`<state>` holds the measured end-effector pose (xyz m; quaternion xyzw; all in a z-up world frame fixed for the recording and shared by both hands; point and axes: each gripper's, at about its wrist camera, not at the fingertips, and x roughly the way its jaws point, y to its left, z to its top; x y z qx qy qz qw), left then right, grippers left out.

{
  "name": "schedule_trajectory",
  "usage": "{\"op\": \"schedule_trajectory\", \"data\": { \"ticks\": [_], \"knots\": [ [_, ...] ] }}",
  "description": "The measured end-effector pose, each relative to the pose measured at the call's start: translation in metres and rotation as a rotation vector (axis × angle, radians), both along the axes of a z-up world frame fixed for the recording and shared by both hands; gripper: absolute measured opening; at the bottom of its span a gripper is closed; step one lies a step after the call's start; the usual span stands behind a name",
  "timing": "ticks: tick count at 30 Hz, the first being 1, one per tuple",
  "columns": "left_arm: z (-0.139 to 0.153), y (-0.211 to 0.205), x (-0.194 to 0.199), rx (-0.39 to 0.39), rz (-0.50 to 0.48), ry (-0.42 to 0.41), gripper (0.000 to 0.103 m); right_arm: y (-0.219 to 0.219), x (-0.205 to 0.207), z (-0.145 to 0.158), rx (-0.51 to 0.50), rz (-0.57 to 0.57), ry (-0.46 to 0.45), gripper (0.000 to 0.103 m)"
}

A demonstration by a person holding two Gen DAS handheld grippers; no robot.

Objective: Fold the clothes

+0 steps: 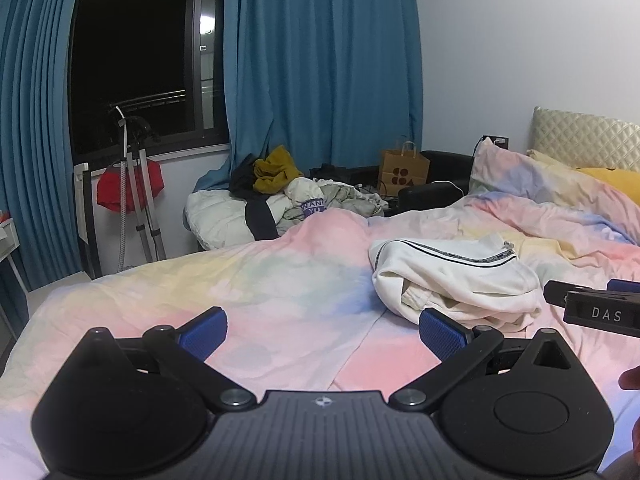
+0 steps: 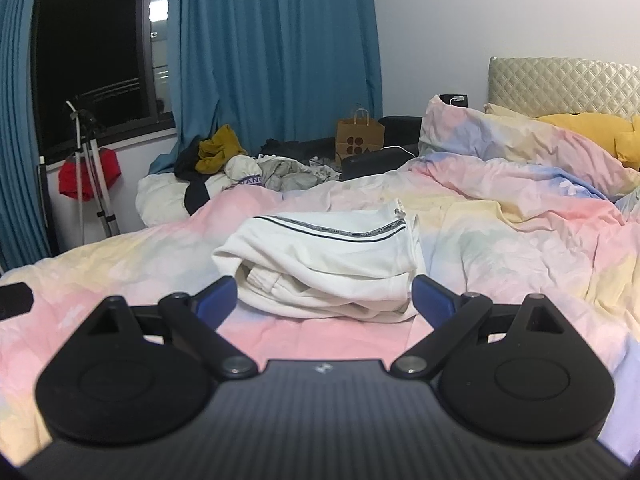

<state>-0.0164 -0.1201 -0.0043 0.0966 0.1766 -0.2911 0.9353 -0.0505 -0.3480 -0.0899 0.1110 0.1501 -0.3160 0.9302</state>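
Nearest, the left gripper (image 1: 322,330) and the right gripper (image 2: 324,300) both hang low over the pastel duvet (image 2: 500,248) with blue pads spread wide and nothing between them, which reads as hands just clear of finished work. The white zip-up jacket (image 2: 332,256) lies just beyond the right gripper's fingertips as a compact folded bundle, zipper edge on top, likely set there on open bedding to stay neat. Farther back, unfolded clothes (image 2: 240,168) heap beside a brown paper bag (image 2: 359,138), its contents hidden.

Both wrist views low, facing bed (image 1: 280,280), sharing folded garment (image 2: 332,260).
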Motion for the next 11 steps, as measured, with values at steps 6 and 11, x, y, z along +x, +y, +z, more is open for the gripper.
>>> {"op": "schedule_trajectory", "data": {
  "ticks": [6, 11],
  "knots": [
    [0.0023, -0.0005, -0.0021, 0.006, 0.007, -0.012, 0.103, -0.0021, -0.0014, -0.0005, 0.014, -0.007, 0.003, 0.095],
    [0.005, 0.0038, 0.0001, -0.015, 0.01, -0.005, 0.103, -0.0047, 0.0003, -0.0022, 0.035, -0.018, 0.015, 0.095]
  ]
}}
